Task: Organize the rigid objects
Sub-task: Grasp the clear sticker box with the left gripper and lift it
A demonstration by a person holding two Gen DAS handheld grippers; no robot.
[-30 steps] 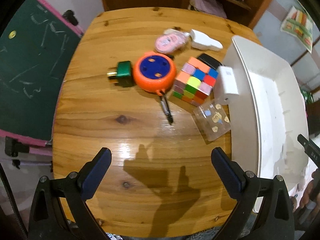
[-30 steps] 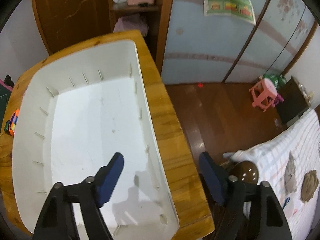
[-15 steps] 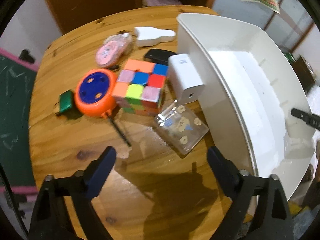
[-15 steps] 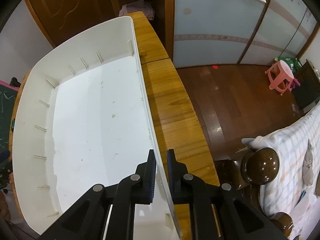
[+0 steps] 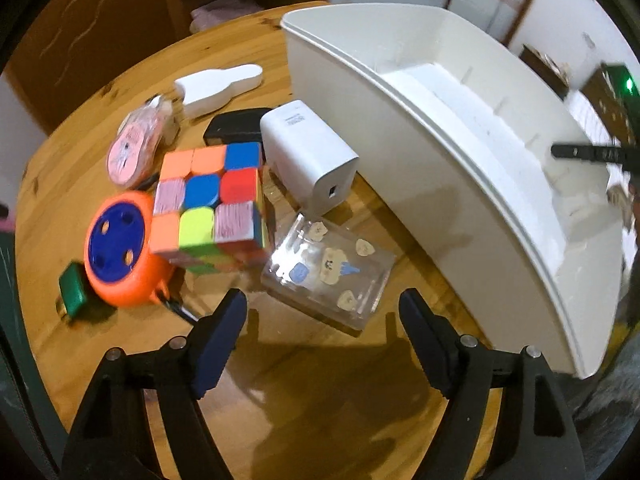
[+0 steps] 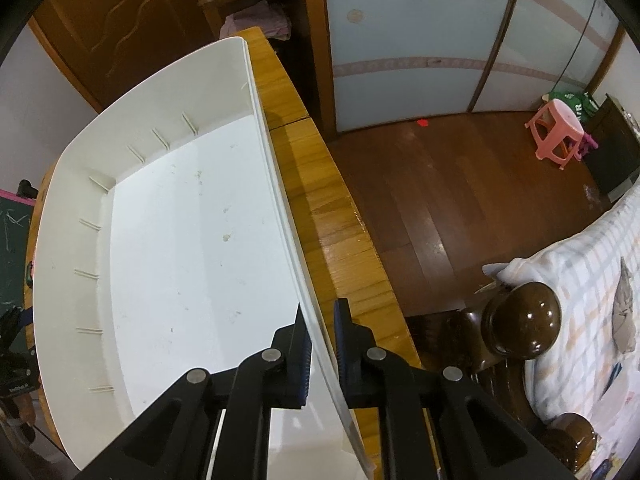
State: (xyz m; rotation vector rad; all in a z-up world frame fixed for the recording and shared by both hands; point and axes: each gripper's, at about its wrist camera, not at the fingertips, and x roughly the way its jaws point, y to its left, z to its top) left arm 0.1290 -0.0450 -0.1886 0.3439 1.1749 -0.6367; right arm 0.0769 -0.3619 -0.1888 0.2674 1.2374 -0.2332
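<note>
the left gripper (image 5: 322, 310) hangs over the wooden table (image 5: 304, 400) with its jaws spread wide and nothing between them. just ahead of its fingertips, roughly centred in the gap, lies a clear plastic box (image 5: 328, 270) with small cartoon stickers, flat on the wood and not touching either finger. beyond that box and slightly to the left stands a colourful puzzle cube (image 5: 210, 204), and just beside the cube's right side a white charger block (image 5: 308, 156) lies tilted. left of the cube sits an orange round case with a blue top (image 5: 120, 250), with a small green plug (image 5: 72, 288) at its far-left side. further ahead are a black object (image 5: 232, 128), mostly hidden behind the cube and charger, a pink oval item (image 5: 134, 146), and a white bottle-shaped piece (image 5: 218, 86). to the right of the left gripper, a large white bin (image 5: 420, 184) rests on the table, its near wall close to the charger.

the right gripper (image 6: 320, 326) is closed on that white bin's rim (image 6: 280, 200), one finger inside the wall and one outside. the bin's floor ahead and to its left holds no objects, only faint marks.

the table edge (image 6: 340, 248) runs just right of the right gripper. past it are a dark wood floor (image 6: 460, 184), a pink stool (image 6: 558, 128), pale blue sliding doors (image 6: 408, 32), a brown door (image 6: 108, 28), a dark bedpost knob (image 6: 520, 320) and checked bedding (image 6: 592, 280).
</note>
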